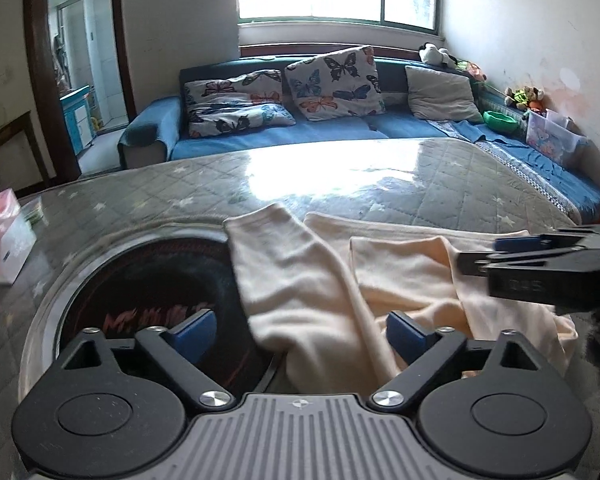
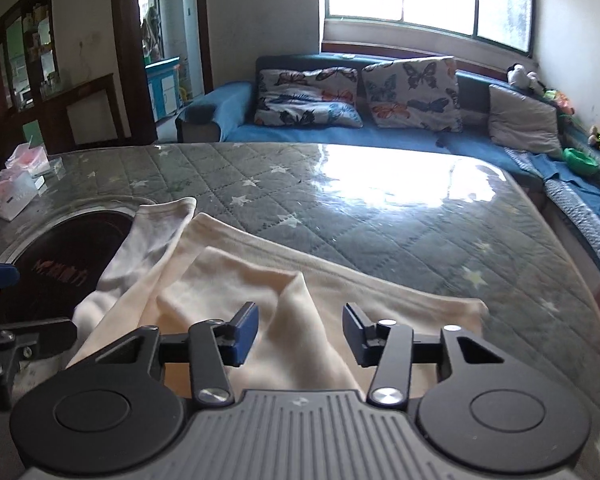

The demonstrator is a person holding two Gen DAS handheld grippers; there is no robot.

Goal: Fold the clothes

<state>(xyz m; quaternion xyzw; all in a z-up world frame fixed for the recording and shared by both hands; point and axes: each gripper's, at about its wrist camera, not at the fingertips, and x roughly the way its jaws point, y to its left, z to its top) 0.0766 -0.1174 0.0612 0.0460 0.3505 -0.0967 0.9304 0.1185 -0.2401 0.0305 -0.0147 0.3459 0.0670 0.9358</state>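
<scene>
Left wrist view gives us the widest sweep: the quilted, star-printed surface (image 1: 204, 184) under a glossy clear cover, with a blue sofa (image 1: 284, 136) and butterfly cushions (image 1: 332, 80) behind it. A round dark inset (image 1: 148, 288) sits in the near left part of the surface. Across it and to its right lies the cream garment (image 1: 320, 280), rumpled, one sleeve draped over the inset's rim. A tissue box (image 1: 4, 248) stands far left. We see our left claw (image 1: 302, 334) spread wide over the cloth, gripping nothing. Our right claw (image 2: 300, 332) is likewise spread, the fabric lying between its fingers.
</scene>
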